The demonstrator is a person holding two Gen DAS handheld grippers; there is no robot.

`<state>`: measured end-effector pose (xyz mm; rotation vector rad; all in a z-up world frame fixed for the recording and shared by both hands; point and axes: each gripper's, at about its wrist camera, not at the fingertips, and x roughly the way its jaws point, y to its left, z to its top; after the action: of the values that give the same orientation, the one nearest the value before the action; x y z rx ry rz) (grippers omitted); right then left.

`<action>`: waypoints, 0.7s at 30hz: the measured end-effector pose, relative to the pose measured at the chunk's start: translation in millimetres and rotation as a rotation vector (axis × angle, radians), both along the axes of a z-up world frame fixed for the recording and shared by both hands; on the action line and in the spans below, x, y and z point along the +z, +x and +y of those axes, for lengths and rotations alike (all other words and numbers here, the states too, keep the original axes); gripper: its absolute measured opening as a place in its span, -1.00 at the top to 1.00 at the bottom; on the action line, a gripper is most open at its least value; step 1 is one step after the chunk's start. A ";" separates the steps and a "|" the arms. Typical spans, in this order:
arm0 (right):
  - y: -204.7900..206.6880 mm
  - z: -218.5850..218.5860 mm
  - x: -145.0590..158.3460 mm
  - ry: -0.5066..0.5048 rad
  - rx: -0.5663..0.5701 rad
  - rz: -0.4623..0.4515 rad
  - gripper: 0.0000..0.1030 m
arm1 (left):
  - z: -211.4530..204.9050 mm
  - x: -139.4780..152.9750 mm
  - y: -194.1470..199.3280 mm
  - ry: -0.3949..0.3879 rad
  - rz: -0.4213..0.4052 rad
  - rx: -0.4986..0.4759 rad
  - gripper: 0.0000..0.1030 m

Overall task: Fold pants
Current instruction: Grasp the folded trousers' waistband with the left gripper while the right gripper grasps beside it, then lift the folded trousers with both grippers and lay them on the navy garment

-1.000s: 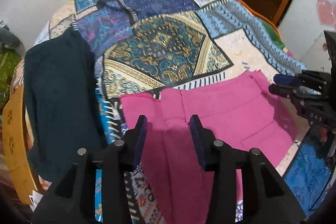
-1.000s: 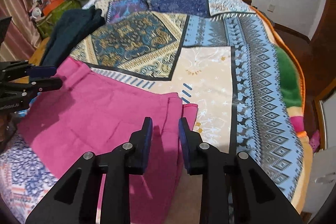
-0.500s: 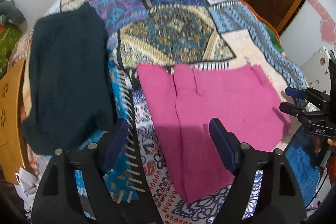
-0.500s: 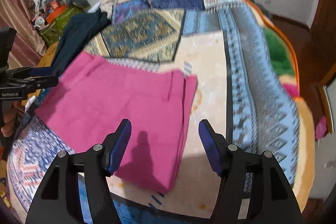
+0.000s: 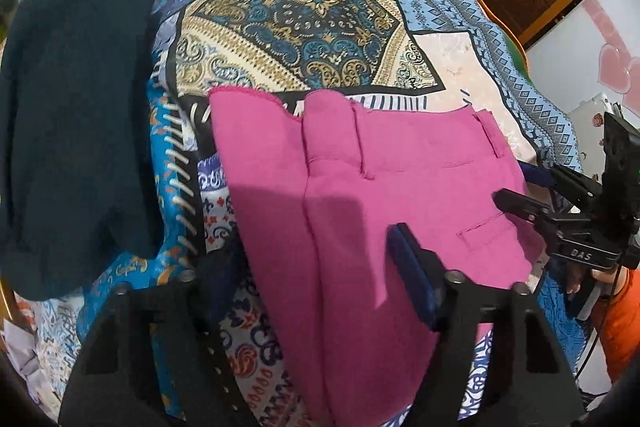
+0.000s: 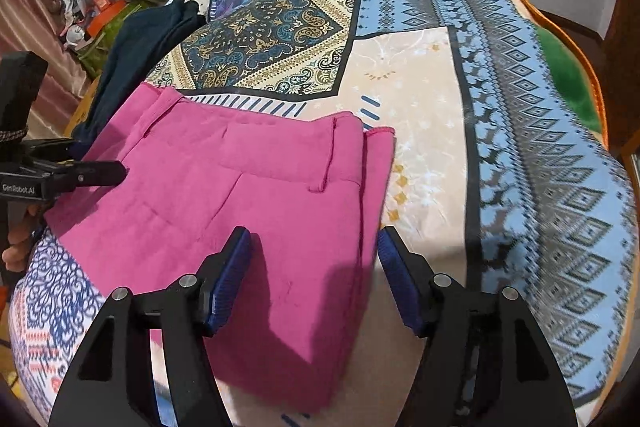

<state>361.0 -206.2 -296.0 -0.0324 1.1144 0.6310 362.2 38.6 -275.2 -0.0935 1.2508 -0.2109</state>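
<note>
Pink pants (image 6: 248,195) lie folded flat on the patterned bedspread (image 6: 420,87), long axis running 12 to 6 from both grippers. Right gripper (image 6: 314,275) spread wide, empty, over the 3 o'clock edge; left gripper (image 5: 316,283) likewise released, equally near.

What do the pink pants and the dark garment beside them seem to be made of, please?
Pink pants: likely a thin woven fabric, matte, lying flat with crisp stitched seams. Dark garment: seemingly a thicker, softer cloth, perhaps knit or fleece; its surface looks dull and slightly fuzzy.
</note>
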 end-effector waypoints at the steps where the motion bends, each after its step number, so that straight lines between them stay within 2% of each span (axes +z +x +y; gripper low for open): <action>1: 1.2 2.3 -1.5 -0.003 -0.004 0.000 -0.01 | -1.1 0.5 0.2 0.005 -0.006 -0.003 -0.16; 2: 1.5 2.1 -2.0 -0.002 -0.007 0.003 0.06 | -2.2 1.2 -0.2 0.011 -0.013 -0.007 -0.11; 4: 4.1 0.5 -3.2 0.010 -0.018 0.015 0.36 | -3.1 3.2 -2.0 0.017 -0.030 -0.010 0.12; 8: 8.5 -6.5 -2.1 0.041 -0.053 0.029 0.65 | -3.4 8.7 -4.6 0.008 -0.051 -0.012 0.62; 10: 6.9 -8.6 2.5 0.045 -0.058 0.012 0.76 | -4.4 11.7 -6.0 0.016 -0.062 -0.011 0.67; 13: 2.5 -8.6 14.3 0.042 -0.053 -0.027 0.79 | -4.6 17.6 -9.1 0.033 -0.085 -0.012 0.75; 17: -0.3 -7.9 33.0 0.051 -0.044 -0.072 0.79 | -0.4 31.6 -14.9 0.028 -0.114 0.001 0.78; 21: -2.8 -0.3 54.6 0.060 -0.031 -0.123 0.79 | 7.4 58.0 -24.4 0.045 -0.190 0.019 0.79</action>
<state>358.2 -206.5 -241.4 -0.0020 0.9749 0.6263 337.8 45.9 -217.2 -0.0455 1.0642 -0.1709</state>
